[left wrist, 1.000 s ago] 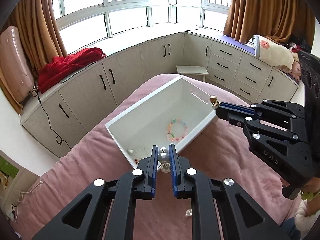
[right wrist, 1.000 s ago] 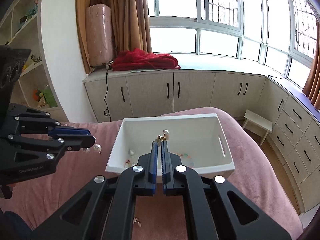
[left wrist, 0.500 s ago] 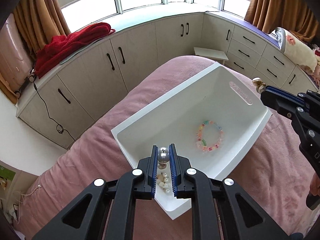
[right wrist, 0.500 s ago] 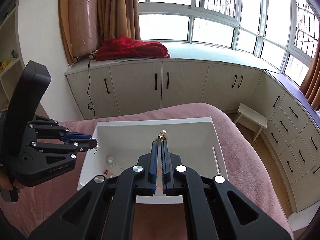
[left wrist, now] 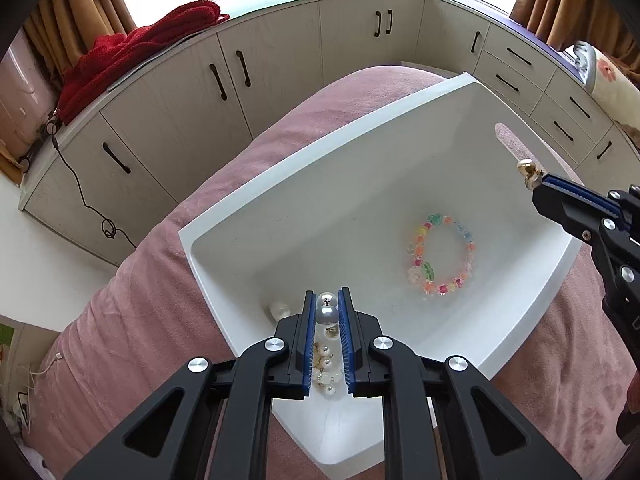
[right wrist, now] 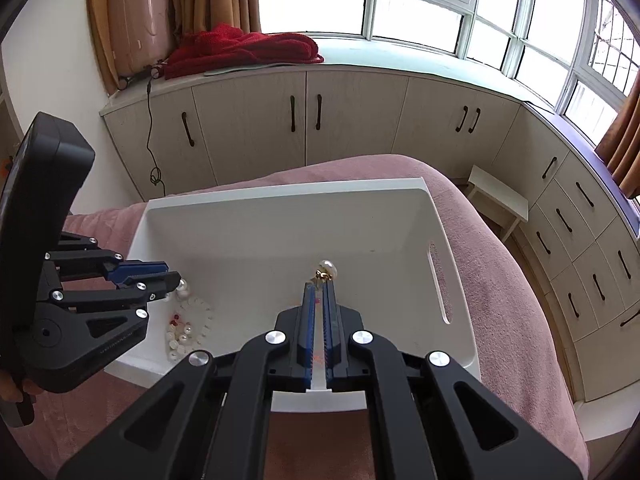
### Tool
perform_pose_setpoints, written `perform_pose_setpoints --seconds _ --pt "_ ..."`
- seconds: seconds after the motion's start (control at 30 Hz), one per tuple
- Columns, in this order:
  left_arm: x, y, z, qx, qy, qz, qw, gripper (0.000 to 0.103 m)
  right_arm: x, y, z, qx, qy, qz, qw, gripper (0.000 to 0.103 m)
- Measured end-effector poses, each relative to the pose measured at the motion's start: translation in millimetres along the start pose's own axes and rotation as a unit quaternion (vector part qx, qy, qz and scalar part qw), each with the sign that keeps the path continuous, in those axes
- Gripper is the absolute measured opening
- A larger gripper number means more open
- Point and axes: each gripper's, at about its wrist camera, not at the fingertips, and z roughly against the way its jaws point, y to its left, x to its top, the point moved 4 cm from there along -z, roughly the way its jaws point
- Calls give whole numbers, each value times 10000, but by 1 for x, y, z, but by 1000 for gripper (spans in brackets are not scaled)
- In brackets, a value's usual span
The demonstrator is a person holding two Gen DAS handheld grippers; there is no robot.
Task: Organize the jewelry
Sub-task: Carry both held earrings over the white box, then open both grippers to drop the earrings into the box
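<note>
Pearl earring [left wrist: 327, 310], grey-white with a smaller bead stacked on top, sat pinched between the blue-padded fingers of the left gripper [left wrist: 327, 308], which hung over the near corner of the white bin [left wrist: 224, 276]. Below those fingers, on the bin floor, lay a loose cluster of small pearl pieces [left wrist: 325, 364], and a single white bead [left wrist: 279, 309] rested just beside the left finger at about 9 o'clock from the held earring. A multicoloured bead bracelet [left wrist: 440, 254] lay flat on the bin floor, well apart from the pearls, toward 2 o'clock in the left wrist view. The right gripper [right wrist: 319, 285] had its fingers drawn narrow on a gold-and-pearl earring [right wrist: 326, 271], gripped at the very tips and held above the bin interior; from the left wrist view the same piece showed at 3 o'clock near the bin's slotted wall. From the right wrist view the left gripper came in at 9 o'clock, its pearl poking out over the bin's left side, with the pearl cluster directly under it. The bin stood on a bed with a pink cover [right wrist: 500, 280]. A red blanket [right wrist: 244, 50] lay on the window ledge above the beige cabinets [right wrist: 304, 120], with a small white stool [right wrist: 498, 196] on the floor beside the bed.
</note>
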Motion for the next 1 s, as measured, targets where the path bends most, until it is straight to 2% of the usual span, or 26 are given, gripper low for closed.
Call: perform_pose_setpoints --seconds 0.23,0.27,0.3,0.33,0.4,0.47,0.5,0.67,0.77,0.9,0.97,1.0 --pt "3 11 -6 226 140 314 9992 17 -1 -5 -8 -40 179 -74 9998 6" --pt "3 13 -6 326 135 337 9988 31 -1 -4 -8 -65 182 -45 9998 7" --pt "4 13 -4 423 100 350 9984 52 -1 -3 -7 -103 175 -14 9998 8" --pt "5 13 -2 485 24 355 9982 57 0 -2 -5 -112 169 14 9998 8" --pt "7 13 3 522 -63 365 9979 58 1 0 -2 -133 129 47 9998 15" --pt "8 11 9 450 -81 435 9980 58 3 1 5 -190 18 59 9998 46" --pt "9 11 14 436 -118 469 9979 59 5 1 11 -234 -96 67 9997 52" --pt "14 9 46 473 -451 448 9969 61 17 4 43 -328 -443 156 9984 54" --pt "12 10 76 553 -788 404 9945 65 21 4 71 -357 -752 182 9964 59" --pt "2 11 116 550 -1181 379 9908 68 23 7 113 -302 -1199 201 9921 64" --pt "-8 12 135 535 -1355 343 9887 70 19 10 136 -276 -1451 217 9888 69" --pt "-14 12 145 519 -1455 327 9875 73 17 11 147 -271 -1563 218 9871 69"
